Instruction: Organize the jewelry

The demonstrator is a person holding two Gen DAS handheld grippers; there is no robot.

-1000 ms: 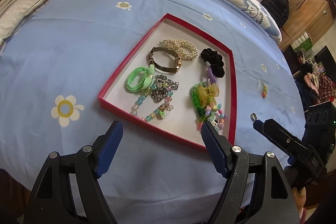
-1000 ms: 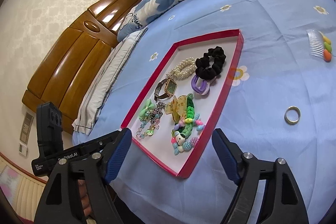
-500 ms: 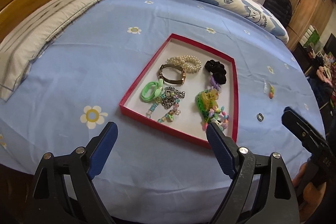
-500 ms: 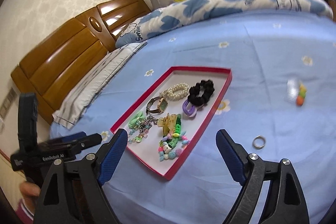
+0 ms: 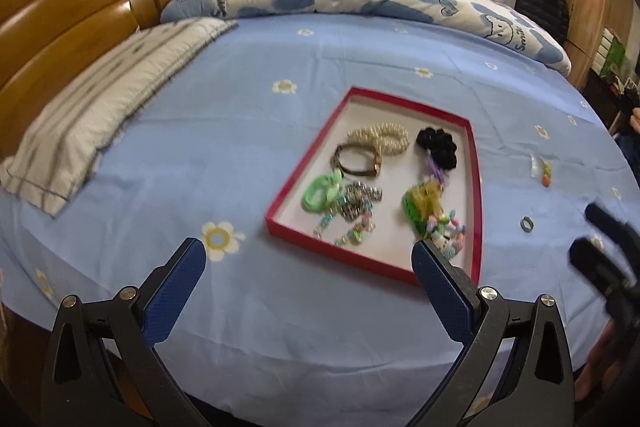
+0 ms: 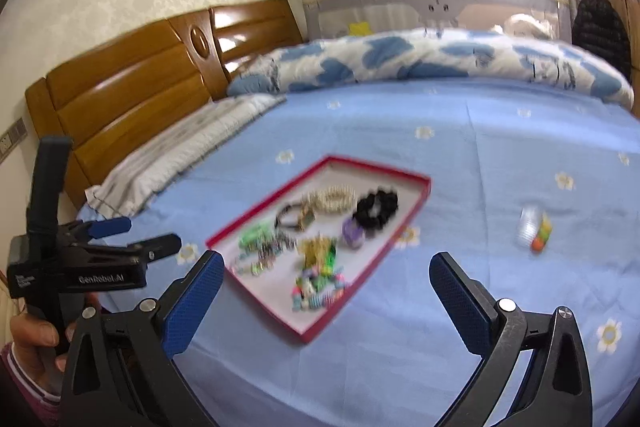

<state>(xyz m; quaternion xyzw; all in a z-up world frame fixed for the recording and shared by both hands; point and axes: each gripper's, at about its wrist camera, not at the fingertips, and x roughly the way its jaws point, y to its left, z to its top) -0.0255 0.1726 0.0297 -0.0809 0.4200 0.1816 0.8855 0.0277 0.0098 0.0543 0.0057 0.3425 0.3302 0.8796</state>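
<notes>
Both the left hand-held gripper [image 5: 308,255] and the right hand-held gripper [image 6: 326,277] are opening, empty, above the bed [image 5: 240,131]. The tray [image 5: 476,187] is mostly filled; next, fetch the ring [image 5: 527,224] at its three o'clock.

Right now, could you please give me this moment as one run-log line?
left gripper: opening, empty | right gripper: opening, empty | red-rimmed shallow tray: holds jewelry | small metal ring: loose on blue sheet

One red tray [image 5: 475,187], one ring [image 5: 527,224], two tools [image 5: 308,259].
</notes>
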